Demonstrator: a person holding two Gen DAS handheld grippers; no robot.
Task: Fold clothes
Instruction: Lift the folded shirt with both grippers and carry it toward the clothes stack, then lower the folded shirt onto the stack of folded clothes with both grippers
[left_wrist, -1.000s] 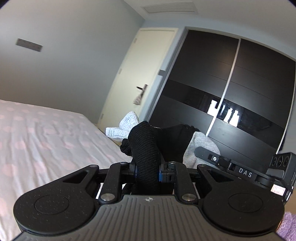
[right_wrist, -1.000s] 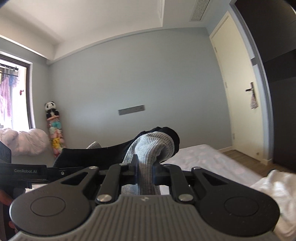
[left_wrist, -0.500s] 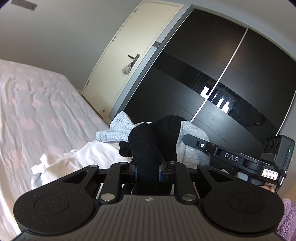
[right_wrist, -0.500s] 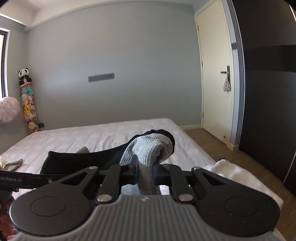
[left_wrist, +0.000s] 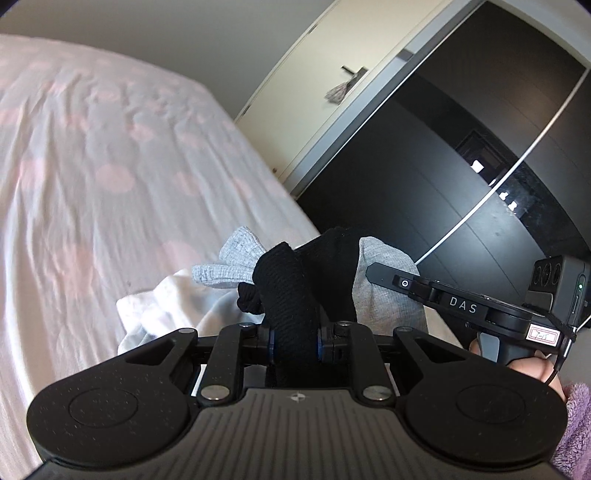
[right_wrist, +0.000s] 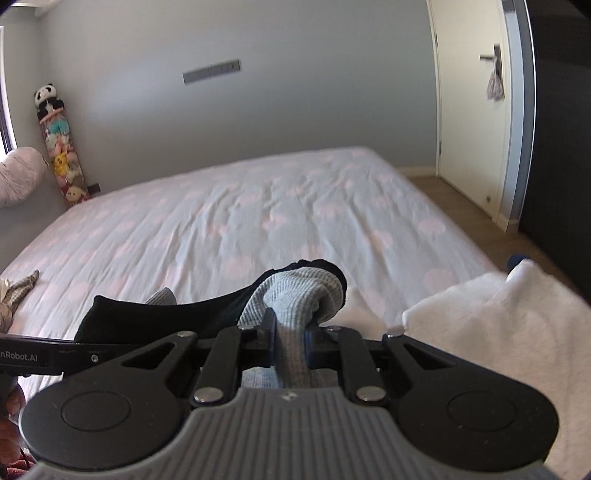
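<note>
Left hand-held gripper (left_wrist: 294, 341) clamped narrow on black knit fabric of the garment (left_wrist: 291, 295); right hand-held gripper (right_wrist: 290, 341) pinched narrow on its grey ribbed part (right_wrist: 295, 291). Same black-and-grey garment stretched between the two, held up above the near edge of the bed (right_wrist: 240, 221), long axis running left to right across the right wrist view, black band (right_wrist: 155, 317) reaching left toward the other tool's arm (right_wrist: 40, 358). Grey fold bunched and pointing far, away from the right camera; black fold bunched upward in the left one. Covered in a pale sheet with faded pink dots, wrinkled, filling most of both views. White cloth (right_wrist: 491, 332) heaped at the near right corner of the bed, just beside the garment. Striped scrap (right_wrist: 18, 291) lying at the near left edge. Grey wall (right_wrist: 258, 110) at the far side, with a small grey plate (right_wrist: 211, 71). Cream door (right_wrist: 472, 110) far right, a rag hung on its handle (right_wrist: 494, 85); dark wardrobe (left_wrist: 461, 166) next to it. Column of soft toys topped by a panda (right_wrist: 48, 98) in the far left corner. Purple fuzzy sleeve (left_wrist: 572, 435) at the right edge of the left wrist view.
</note>
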